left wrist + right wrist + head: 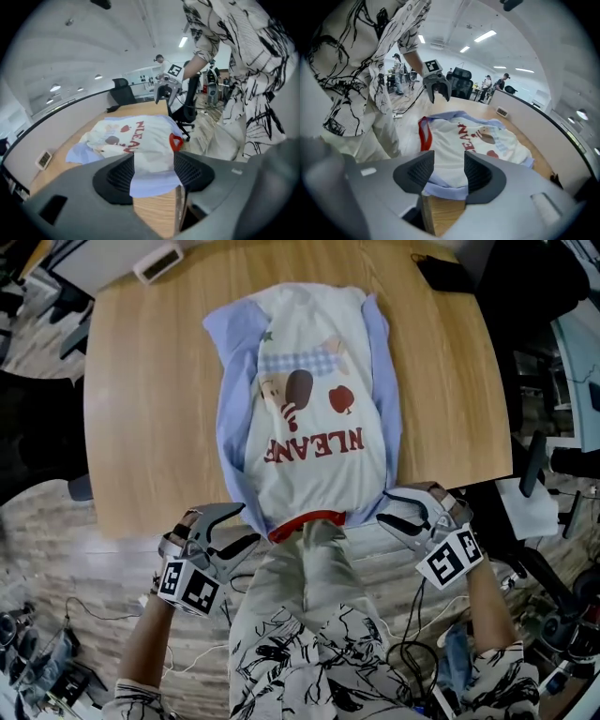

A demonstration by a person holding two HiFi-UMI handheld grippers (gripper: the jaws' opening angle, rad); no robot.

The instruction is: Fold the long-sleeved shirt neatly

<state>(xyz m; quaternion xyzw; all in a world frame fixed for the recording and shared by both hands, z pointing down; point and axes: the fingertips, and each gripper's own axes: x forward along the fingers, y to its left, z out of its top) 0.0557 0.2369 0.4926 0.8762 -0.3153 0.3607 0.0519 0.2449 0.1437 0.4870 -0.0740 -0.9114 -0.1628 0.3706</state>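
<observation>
The long-sleeved shirt point(309, 427) lies on the wooden table point(150, 409), white front up with red letters, its light-blue sleeves tucked along both sides. Its red collar point(305, 524) hangs at the near table edge. My left gripper point(246, 524) hovers just off that edge by the shirt's near left corner, jaws apart, nothing pressed between them. My right gripper point(386, 509) mirrors it at the near right corner, also open. In the left gripper view the shirt's blue corner point(152, 180) shows in the gap of the left gripper point(153, 171). The right gripper point(449, 171) frames the other blue corner point(447, 190).
A small white device point(157, 261) sits at the table's far left corner and a dark object point(442, 276) at the far right. The person's legs point(309, 615) stand against the near edge between the grippers. Cables and chair bases crowd the floor on both sides.
</observation>
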